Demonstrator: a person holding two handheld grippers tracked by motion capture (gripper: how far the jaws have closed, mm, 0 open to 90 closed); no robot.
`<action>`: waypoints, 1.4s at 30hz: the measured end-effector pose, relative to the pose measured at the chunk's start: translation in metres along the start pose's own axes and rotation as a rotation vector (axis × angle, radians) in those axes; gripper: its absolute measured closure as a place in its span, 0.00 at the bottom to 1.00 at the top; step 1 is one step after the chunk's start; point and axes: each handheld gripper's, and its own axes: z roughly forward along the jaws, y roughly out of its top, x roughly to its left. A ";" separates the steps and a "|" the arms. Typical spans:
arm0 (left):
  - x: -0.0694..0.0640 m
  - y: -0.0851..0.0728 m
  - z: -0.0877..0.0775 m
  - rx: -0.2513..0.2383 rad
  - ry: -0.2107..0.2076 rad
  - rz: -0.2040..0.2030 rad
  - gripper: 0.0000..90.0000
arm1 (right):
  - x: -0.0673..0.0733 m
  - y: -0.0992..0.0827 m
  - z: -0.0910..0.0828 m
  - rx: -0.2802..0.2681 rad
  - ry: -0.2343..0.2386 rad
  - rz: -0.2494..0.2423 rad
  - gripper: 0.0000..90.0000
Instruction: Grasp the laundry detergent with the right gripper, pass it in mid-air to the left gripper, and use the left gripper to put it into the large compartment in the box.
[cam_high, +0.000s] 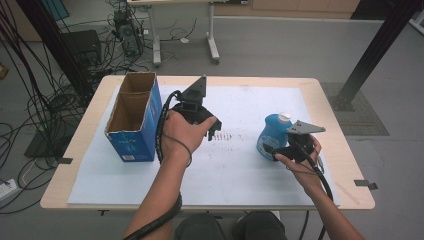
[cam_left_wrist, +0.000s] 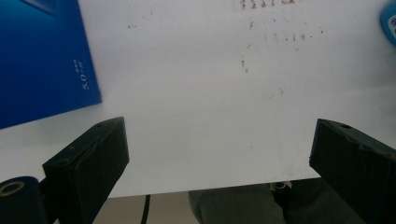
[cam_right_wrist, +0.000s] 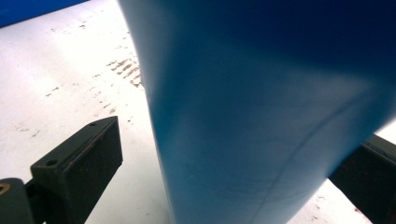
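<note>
Two grippers worked over the white mat (cam_high: 240, 170): the left gripper (cam_high: 212, 127) hung open, empty, at centre; the right gripper (cam_high: 272, 150), jaws spread, straddled the blue bottle (cam_high: 272, 132) at three o'clock. At nine o'clock stood an open blue carton (cam_high: 135, 137). Cables (cam_high: 45, 100) littered the grey floor (cam_high: 280, 45) beyond.

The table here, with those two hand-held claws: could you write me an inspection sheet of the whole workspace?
Surface: wooden table under a white sheet with reddish-brown scuff marks mid-sheet.
Job's things: blue bottle with a white cap, upright at the right; open blue cardboard box, two compartments, at the left.
Clutter: nothing seen.
Grippers: left gripper open over bare sheet, holding nothing; right gripper open, jaws either side of the bottle, a gap showing at one jaw.
Cables: one black cable trails along each forearm.
Surroundings: grey floor, tangled black cables at the left, another table's legs behind.
</note>
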 end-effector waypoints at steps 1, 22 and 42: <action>0.000 0.000 0.000 0.000 0.001 -0.001 0.06 | 0.000 0.000 0.000 -0.001 -0.001 0.000 0.02; 0.000 -0.001 -0.001 -0.001 -0.005 -0.003 0.06 | 0.000 0.001 0.000 -0.005 0.005 0.000 0.02; -0.001 -0.001 -0.002 -0.002 -0.004 0.001 0.06 | 0.001 0.001 0.000 -0.007 0.009 0.003 0.02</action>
